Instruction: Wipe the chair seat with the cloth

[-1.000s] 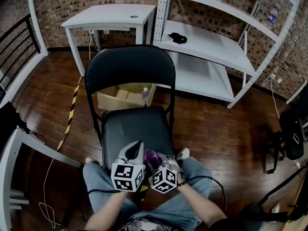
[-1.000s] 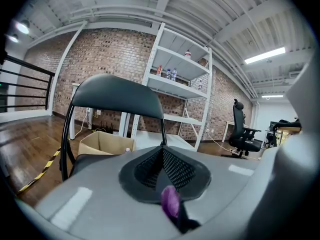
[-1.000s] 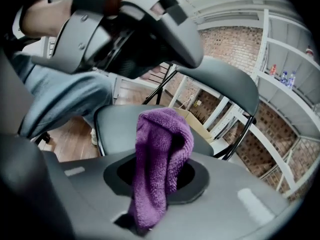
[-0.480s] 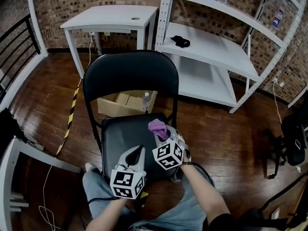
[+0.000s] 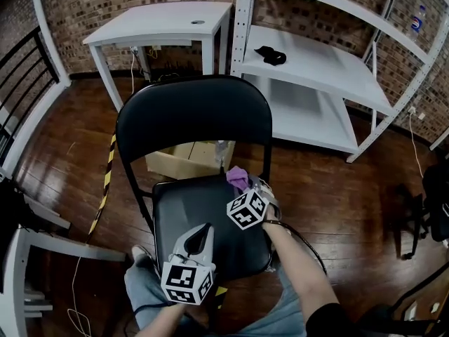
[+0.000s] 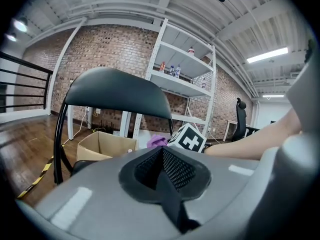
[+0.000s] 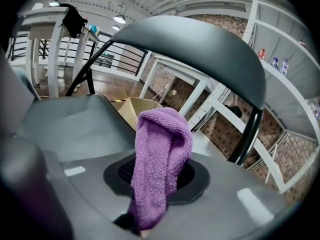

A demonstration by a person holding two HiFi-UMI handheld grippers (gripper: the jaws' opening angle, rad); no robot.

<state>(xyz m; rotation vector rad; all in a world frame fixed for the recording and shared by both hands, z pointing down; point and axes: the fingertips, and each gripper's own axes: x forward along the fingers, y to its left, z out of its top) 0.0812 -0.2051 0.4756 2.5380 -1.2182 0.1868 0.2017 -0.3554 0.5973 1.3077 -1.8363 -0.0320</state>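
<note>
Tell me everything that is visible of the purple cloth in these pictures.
The purple cloth is a small fluffy piece, like terry or microfibre, with no stain showing. It is bunched and folded over on itself, and it stands up out of the right gripper, whose jaws are shut on its lower end. In the head view it lies over the rear right corner of the chair seat, just below the backrest. Whether it touches the seat cannot be told.
</note>
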